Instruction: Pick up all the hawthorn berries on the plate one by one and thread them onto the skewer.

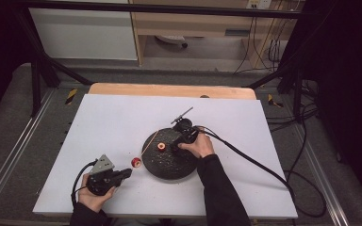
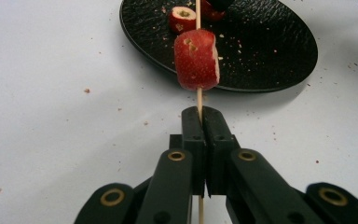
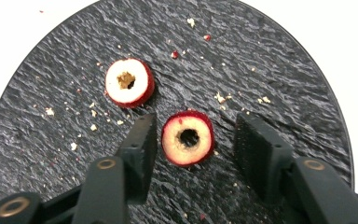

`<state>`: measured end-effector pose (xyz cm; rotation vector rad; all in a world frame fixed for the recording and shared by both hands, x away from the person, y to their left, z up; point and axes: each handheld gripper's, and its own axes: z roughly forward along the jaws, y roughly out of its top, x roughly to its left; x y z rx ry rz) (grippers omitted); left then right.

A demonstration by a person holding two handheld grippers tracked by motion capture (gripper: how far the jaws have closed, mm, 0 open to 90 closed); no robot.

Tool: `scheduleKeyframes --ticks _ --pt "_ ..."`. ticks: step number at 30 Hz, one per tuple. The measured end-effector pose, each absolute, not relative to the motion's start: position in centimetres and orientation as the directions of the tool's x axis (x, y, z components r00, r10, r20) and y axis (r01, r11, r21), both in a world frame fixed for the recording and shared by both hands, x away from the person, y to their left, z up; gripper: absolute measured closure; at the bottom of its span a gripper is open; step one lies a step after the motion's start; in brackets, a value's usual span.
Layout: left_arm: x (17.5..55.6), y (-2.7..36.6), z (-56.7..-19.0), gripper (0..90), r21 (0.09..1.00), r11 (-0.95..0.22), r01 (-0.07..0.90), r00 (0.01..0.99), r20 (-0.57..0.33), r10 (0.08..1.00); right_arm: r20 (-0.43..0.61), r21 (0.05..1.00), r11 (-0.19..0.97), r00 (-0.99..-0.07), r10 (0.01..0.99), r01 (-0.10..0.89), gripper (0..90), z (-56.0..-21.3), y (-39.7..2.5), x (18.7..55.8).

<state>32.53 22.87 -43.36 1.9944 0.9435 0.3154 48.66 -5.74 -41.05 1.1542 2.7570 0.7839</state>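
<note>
My left gripper [image 2: 200, 114] is shut on a thin wooden skewer [image 2: 199, 95] that carries one red fruit piece [image 2: 196, 59]; the same fruit piece [image 1: 135, 162] hangs just left of the plate, ahead of the left gripper [image 1: 126, 173]. The skewer [image 1: 150, 141] slants up over the black round plate [image 1: 169, 165]. My right gripper [image 3: 191, 140] is open over the plate [image 3: 279, 65], its jaws either side of a cored red fruit ring [image 3: 188, 138]. A second cored ring [image 3: 129, 82] lies beyond it, visible too as a ring [image 1: 161, 146] in the high view.
The plate lies on a white board [image 1: 113, 122] over a wooden table [image 1: 169, 89]. Crumbs are scattered on the plate and board. Cables [image 1: 264, 169] trail from the right gripper off the right side. Dark metal frame legs [image 1: 42, 70] stand behind.
</note>
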Motion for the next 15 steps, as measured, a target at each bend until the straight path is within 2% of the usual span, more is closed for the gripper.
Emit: scheduleKeyframes --ticks 15 --pt "32.59 22.78 -43.41 88.5 0.802 -0.329 0.498 0.682 -0.129 0.72 0.175 0.456 0.592 -0.719 0.673 0.665 61.6 -41.48 -5.62 48.93"
